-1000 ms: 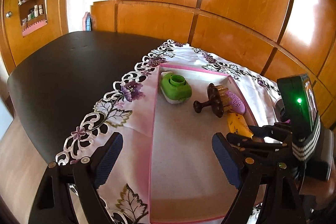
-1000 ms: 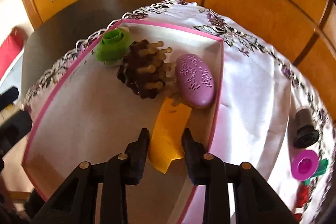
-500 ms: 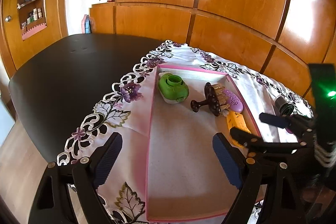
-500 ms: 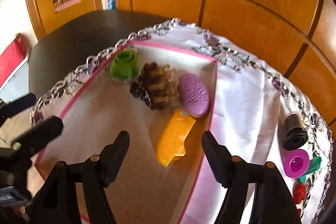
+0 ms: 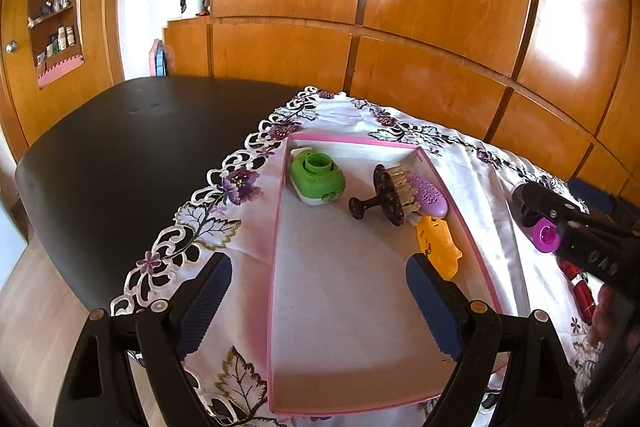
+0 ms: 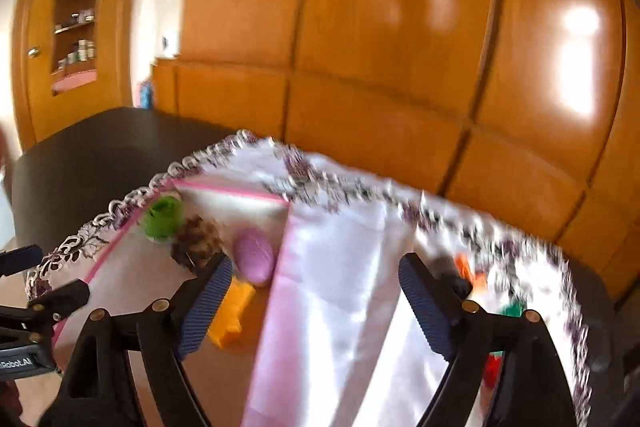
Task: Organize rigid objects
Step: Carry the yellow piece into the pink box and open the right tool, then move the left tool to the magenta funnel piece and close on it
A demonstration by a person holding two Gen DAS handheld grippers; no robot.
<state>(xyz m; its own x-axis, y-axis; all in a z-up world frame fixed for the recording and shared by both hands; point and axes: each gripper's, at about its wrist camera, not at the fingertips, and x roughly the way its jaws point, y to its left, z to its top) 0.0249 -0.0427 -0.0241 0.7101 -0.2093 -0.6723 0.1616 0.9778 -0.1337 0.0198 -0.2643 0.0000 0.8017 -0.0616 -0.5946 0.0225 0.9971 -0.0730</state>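
A pink-rimmed tray [image 5: 280,227] lies on a white embroidered cloth [image 5: 472,163]. Along its far and right side lie a green plastic item [image 5: 317,178], a brown wooden-pin brush [image 5: 386,195], a purple oval brush [image 5: 428,195] and a yellow item [image 5: 438,245]. My left gripper [image 5: 318,287] hovers open over the tray's near left part, holding nothing. In the blurred right wrist view, my right gripper [image 6: 316,279] hangs over the cloth beside the tray's right rim. Its jaws are opening with nothing between them, and the yellow item [image 6: 232,319] lies free by its left finger.
Loose things lie on the cloth right of the tray: a magenta cap [image 5: 544,237], a red piece [image 5: 580,291], an orange piece [image 6: 464,265] and a green piece [image 6: 512,309]. The dark table [image 5: 120,155] stretches left. Wooden cupboards [image 5: 440,7] stand behind.
My right gripper let go of the yellow item, spread its jaws wide, then rose and swung right away from the tray. The left gripper stayed put.
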